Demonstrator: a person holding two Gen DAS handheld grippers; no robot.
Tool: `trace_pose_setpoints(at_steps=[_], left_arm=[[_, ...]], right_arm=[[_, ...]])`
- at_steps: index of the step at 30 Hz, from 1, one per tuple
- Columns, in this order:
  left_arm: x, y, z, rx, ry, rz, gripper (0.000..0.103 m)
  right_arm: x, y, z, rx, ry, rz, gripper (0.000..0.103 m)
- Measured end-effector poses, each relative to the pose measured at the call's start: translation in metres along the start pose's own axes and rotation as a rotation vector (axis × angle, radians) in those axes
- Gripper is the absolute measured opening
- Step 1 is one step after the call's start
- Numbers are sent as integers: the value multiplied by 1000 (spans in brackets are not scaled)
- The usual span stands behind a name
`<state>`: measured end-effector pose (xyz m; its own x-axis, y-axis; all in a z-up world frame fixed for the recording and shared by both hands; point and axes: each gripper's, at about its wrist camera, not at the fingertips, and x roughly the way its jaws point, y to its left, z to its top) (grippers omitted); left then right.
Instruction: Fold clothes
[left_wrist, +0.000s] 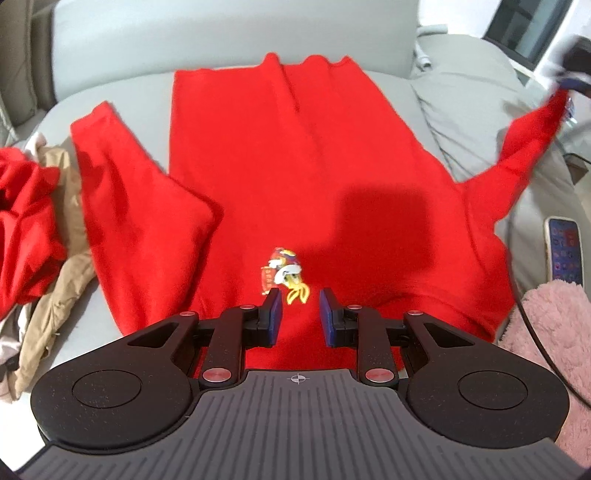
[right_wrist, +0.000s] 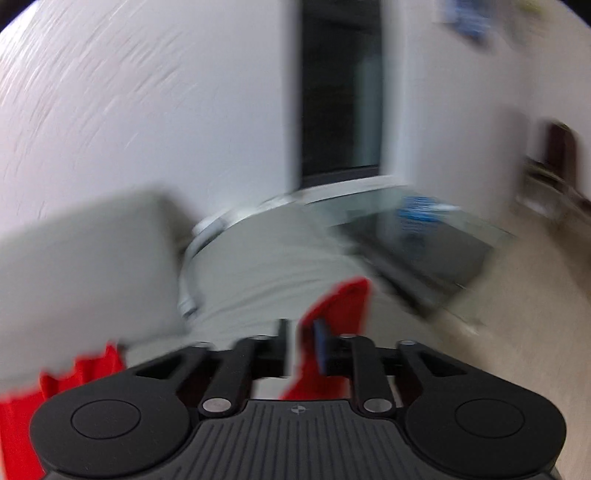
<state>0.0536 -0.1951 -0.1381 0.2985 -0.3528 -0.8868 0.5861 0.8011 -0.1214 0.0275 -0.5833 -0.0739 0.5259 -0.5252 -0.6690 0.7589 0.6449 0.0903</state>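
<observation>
Clothes pile at far left, untouched. Red sweater spread flat on grey sofa, left sleeve lying flat beside body. Left gripper hovers over chest logo, jaws part spread, pinching nothing. Right sleeve lifted out to right; its cuff lies between jaws of right gripper; view blurred, pads look parted, grip cannot tell. Phone at right edge. Step, by my reading: sleeve fold. Next: secure cuff, carry sleeve across body, left gripper pinning chest.
</observation>
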Motion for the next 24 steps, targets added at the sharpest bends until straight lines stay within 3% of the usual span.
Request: trace_pose_setpoints(at_steps=[2, 6, 11, 16, 20, 24], left_arm=[[2, 3, 1, -11, 4, -2, 27], [13, 8, 5, -36, 36, -16, 27], [31, 1, 11, -19, 67, -25, 27], [42, -6, 10, -7, 100, -12, 27], [46, -8, 9, -5, 119, 11, 27], [47, -7, 9, -8, 126, 32, 27]], right_arm=[[25, -2, 13, 40, 73, 109, 45], [14, -34, 14, 72, 31, 223, 46], [18, -96, 23, -8, -22, 104, 46], [55, -150, 22, 1, 54, 52, 44], [92, -158, 11, 22, 130, 83, 41], [117, -150, -4, 46, 155, 168, 41]])
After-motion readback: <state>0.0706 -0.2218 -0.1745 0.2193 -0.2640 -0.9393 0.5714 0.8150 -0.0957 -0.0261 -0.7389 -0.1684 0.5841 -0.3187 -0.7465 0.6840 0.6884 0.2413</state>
